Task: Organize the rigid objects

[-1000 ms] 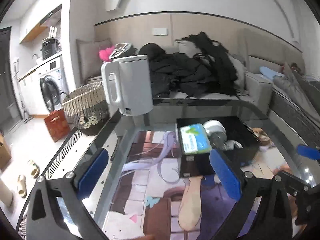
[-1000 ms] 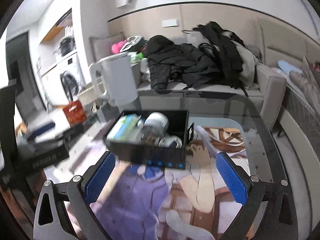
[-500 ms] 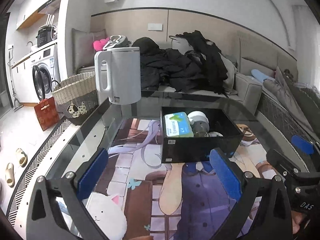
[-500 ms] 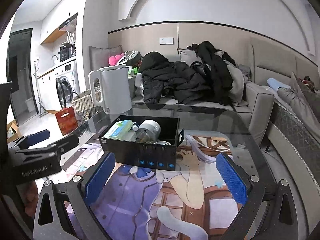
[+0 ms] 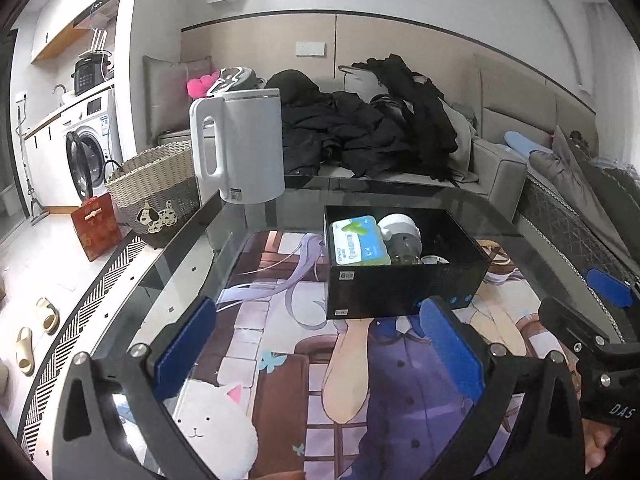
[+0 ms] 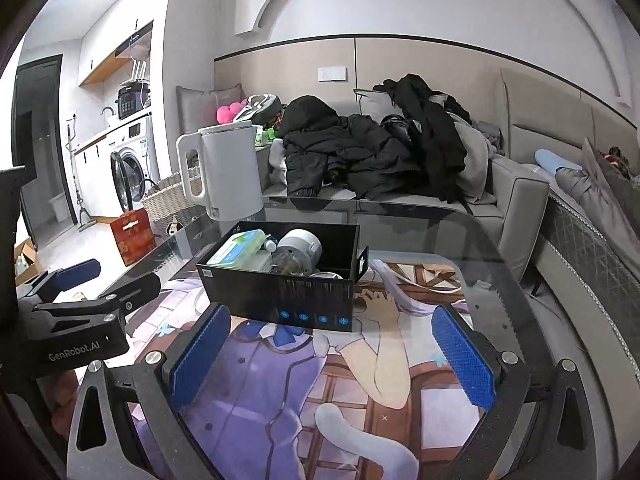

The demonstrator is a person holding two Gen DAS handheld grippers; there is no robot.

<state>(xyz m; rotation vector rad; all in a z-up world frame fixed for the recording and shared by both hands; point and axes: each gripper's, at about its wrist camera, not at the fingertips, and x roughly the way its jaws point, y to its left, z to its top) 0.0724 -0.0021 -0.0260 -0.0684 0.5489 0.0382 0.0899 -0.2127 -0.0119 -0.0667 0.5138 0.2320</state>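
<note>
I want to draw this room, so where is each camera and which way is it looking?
Left wrist: sits on the left gripper, jaws open, looking across the glass table at the black box and sofa; the right gripper shows at its right edge.
Right wrist: sits on the right gripper, jaws open, facing the same box from its other side; the left gripper shows at its left edge.
Shared: box, white kettle, sofa.

A white kettle [image 5: 240, 148] stands upright at the far left corner of the glass bench [image 5: 400, 194]; a wicker basket [image 5: 156, 188] and a red bag [image 5: 96, 226] sit on the floor beside it; dark coats [image 6: 372, 152] are heaped on the grey sofa [image 6: 516, 196]; a washing machine [image 5: 90, 148] stands at far left.
</note>
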